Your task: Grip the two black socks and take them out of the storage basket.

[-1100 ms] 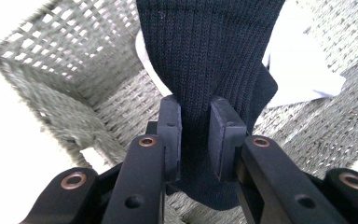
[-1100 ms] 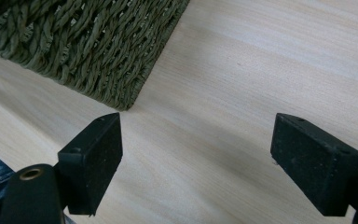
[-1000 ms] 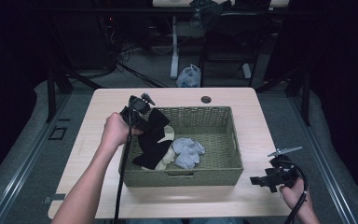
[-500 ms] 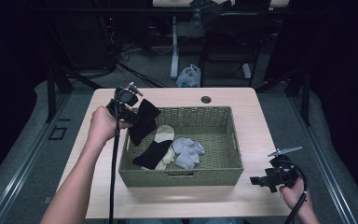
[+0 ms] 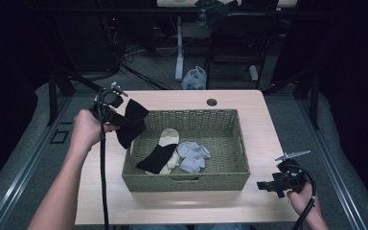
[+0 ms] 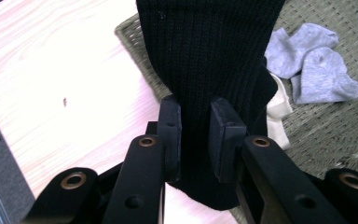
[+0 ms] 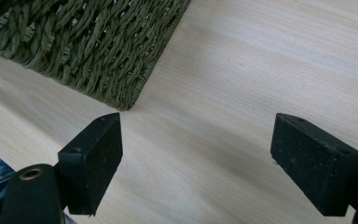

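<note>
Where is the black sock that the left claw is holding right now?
In the high view, the black sock hangs from the left claw, above the basket's left rim.

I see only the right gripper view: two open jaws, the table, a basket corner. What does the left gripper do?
Observer: The left gripper is shut on a black sock, held above the basket's left rim.
Operator: Is something left inside the basket?
Observer: Yes: another black sock, a cream sock and grey socks.
Operator: Where is my right gripper on the table?
Observer: The right gripper is off the basket's near right corner, over bare table.
</note>
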Available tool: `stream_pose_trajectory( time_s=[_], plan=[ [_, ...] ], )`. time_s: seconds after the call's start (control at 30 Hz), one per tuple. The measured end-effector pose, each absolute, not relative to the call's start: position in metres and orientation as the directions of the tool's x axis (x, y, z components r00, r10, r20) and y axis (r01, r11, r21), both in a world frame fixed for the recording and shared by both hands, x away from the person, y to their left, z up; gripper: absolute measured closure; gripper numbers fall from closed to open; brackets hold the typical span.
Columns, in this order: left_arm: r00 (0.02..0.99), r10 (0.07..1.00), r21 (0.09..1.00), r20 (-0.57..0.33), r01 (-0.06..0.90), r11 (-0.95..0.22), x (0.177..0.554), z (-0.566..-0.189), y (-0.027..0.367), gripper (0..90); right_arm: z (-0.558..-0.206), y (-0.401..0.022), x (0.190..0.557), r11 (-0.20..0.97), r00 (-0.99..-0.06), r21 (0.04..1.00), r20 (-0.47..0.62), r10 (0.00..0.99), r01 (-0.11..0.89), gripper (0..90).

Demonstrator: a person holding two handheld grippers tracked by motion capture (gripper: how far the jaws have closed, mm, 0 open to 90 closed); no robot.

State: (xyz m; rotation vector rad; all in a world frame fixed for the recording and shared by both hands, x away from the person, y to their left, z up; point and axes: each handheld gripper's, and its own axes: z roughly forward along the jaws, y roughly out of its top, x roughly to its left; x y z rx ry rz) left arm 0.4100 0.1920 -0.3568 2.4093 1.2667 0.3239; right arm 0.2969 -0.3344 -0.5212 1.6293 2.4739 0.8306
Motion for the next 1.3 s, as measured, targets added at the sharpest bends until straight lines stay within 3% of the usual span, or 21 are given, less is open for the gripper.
stream_pose_trajectory(
  time_s=[0.6, 1.3],
  plan=[
    [0.446, 0.895, 0.439, 0.001, 0.804, -0.401, 0.395, -0.375, 0.252, 77.2, -0.521, -0.334, 0.297, 0.293, -0.436, 0.469, 0.231, 0.87, 0.833, 16.5],
    [0.282, 0.957, 0.416, -0.063, 0.88, -0.231, 0.37, -0.45, 0.293, 77.2, -0.521, -0.334, 0.297, 0.294, -0.435, 0.465, 0.23, 0.87, 0.835, 16.5]
  ],
)
